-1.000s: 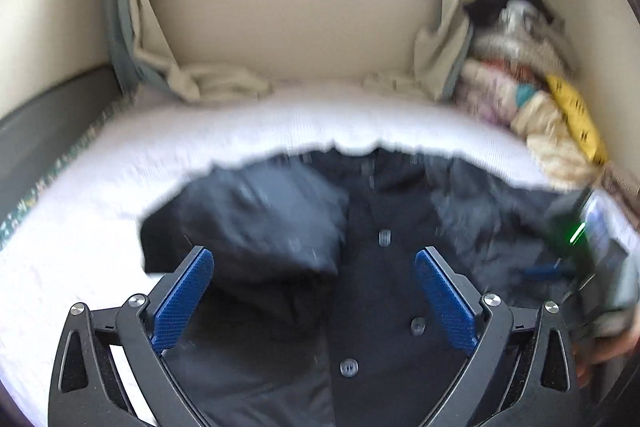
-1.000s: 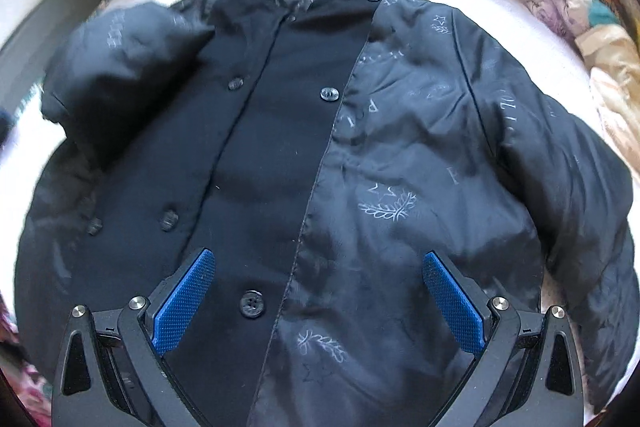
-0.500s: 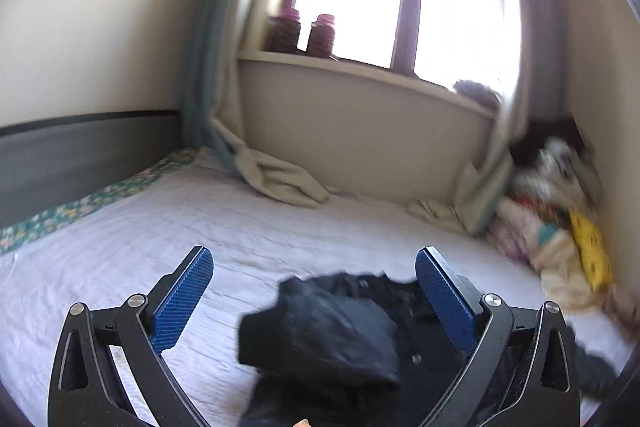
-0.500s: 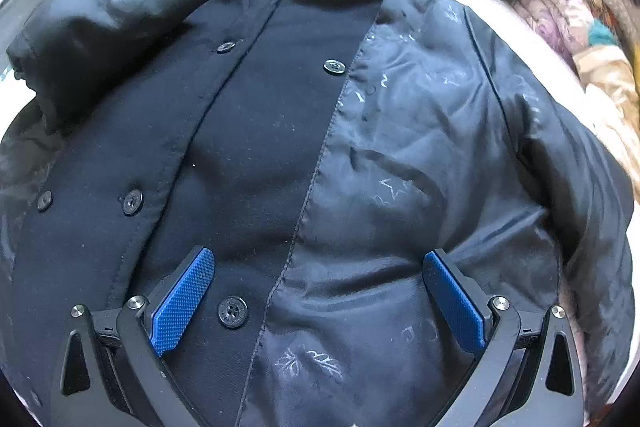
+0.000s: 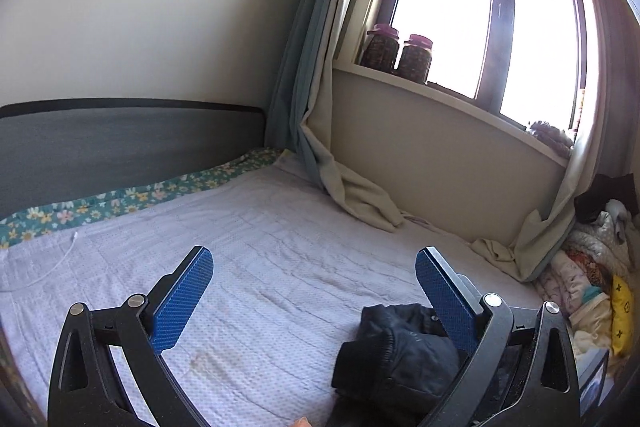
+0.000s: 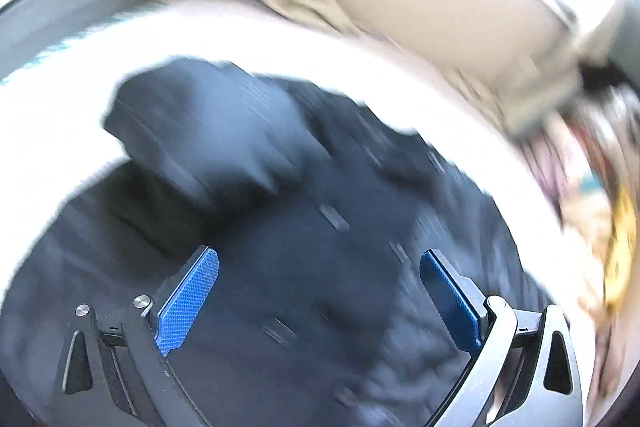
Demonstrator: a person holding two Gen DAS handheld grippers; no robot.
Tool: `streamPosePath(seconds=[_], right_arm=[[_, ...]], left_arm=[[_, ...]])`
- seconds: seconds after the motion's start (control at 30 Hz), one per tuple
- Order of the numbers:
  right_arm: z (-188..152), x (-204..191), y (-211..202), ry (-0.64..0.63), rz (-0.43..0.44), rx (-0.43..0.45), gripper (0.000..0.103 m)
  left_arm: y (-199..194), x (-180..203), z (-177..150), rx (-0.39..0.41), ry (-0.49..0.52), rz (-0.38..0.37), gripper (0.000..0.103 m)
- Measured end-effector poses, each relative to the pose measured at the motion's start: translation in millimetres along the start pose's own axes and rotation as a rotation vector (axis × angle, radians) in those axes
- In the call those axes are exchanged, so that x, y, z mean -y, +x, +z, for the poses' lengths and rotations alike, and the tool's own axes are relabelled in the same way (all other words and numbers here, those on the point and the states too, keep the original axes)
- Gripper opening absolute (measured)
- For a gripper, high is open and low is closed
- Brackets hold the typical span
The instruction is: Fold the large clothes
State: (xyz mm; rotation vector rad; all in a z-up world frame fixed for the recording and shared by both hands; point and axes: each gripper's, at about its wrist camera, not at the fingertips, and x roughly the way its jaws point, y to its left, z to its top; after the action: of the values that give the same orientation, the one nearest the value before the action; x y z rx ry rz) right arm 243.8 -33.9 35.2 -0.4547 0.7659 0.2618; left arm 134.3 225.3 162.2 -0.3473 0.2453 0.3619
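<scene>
The dark jacket [image 6: 304, 259] lies spread on the pale bedcover [image 5: 256, 267], filling the lower centre of the right wrist view, its button placket running from upper right to lower left; 1 sleeve [image 6: 208, 139] folds over its upper left. Blur hides detail. In the left wrist view only a bunched corner shows, lower right. Left gripper [image 5: 316, 291] and right gripper [image 6: 320, 291] both gape wide, holding nothing.
</scene>
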Motion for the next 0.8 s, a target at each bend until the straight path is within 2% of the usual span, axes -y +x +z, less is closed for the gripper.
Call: streamPosePath(seconds=[0.07,0.13,0.2,0.27,0.37,0.43,0.53,0.57,0.67,0.8], right_arm=[[26,-31,-2,-0.097,0.014,0.037,0.101],[42,-60,7,-0.211,-0.022,0.052,0.100],[46,-80,20,-0.280,-0.058,0.035,0.097],[47,-89,37,-0.330,-0.085,0.005,0.090],[49,-90,54,-0.345,-0.096,-0.029,0.069],[53,-89,60,-0.324,-0.100,-0.051,0.042],[53,-73,62,-0.228,-0.093,-0.051,0.018],[52,-61,58,-0.165,-0.075,-0.047,0.015],[49,-11,50,0.096,0.015,-0.037,0.012],[18,61,56,0.455,0.176,-0.072,0.011]], left_arm=[[2,-4,-2,-0.018,-0.009,-0.006,0.103],[3,-6,-2,-0.033,-0.016,-0.020,0.103],[2,-9,-2,-0.034,-0.024,-0.022,0.103],[1,-13,-1,-0.033,-0.037,-0.024,0.103],[3,-19,1,-0.045,-0.073,-0.039,0.103],[6,-22,1,-0.062,-0.091,-0.049,0.103],[8,-21,-1,-0.076,-0.090,-0.052,0.103],[8,-20,-2,-0.076,-0.084,-0.052,0.103],[8,-15,-4,-0.080,-0.068,-0.055,0.103],[9,-8,-8,-0.091,-0.051,-0.063,0.103]])
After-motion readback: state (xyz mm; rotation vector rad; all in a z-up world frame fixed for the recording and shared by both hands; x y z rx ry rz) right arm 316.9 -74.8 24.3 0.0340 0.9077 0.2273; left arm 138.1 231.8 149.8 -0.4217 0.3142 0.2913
